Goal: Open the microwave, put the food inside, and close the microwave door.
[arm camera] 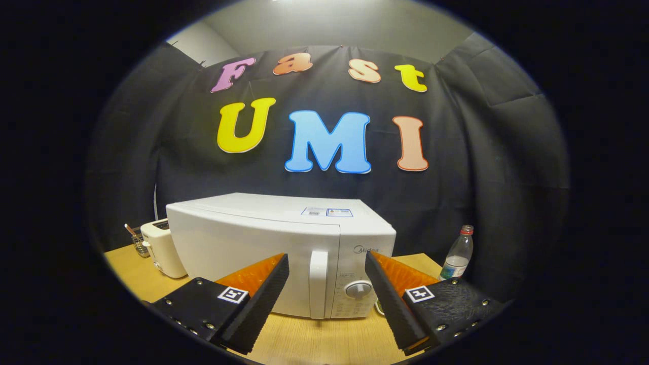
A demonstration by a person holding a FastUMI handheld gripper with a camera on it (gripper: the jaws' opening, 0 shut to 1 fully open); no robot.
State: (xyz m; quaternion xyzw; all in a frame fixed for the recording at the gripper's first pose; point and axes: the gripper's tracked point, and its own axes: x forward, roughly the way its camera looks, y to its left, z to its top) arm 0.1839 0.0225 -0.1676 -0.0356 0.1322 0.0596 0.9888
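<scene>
Your gripper (327, 263) hangs with its fingers spread wide and empty before the white microwave (263, 243), which sits on the wooden table (314, 339) with its door shut. The door's handle (318, 284) stands between and just beyond your fingertips (untouched). A toaster (159, 248) sits to the microwave's left, a water bottle (458, 253) to its right.

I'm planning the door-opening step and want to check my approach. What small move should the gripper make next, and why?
Probably ease straight forward toward the door handle. The microwave door looks shut, the gripper is open with nothing held, and the vertical handle stands just ahead, roughly centred between the fingers, apparently not yet touched.
</scene>
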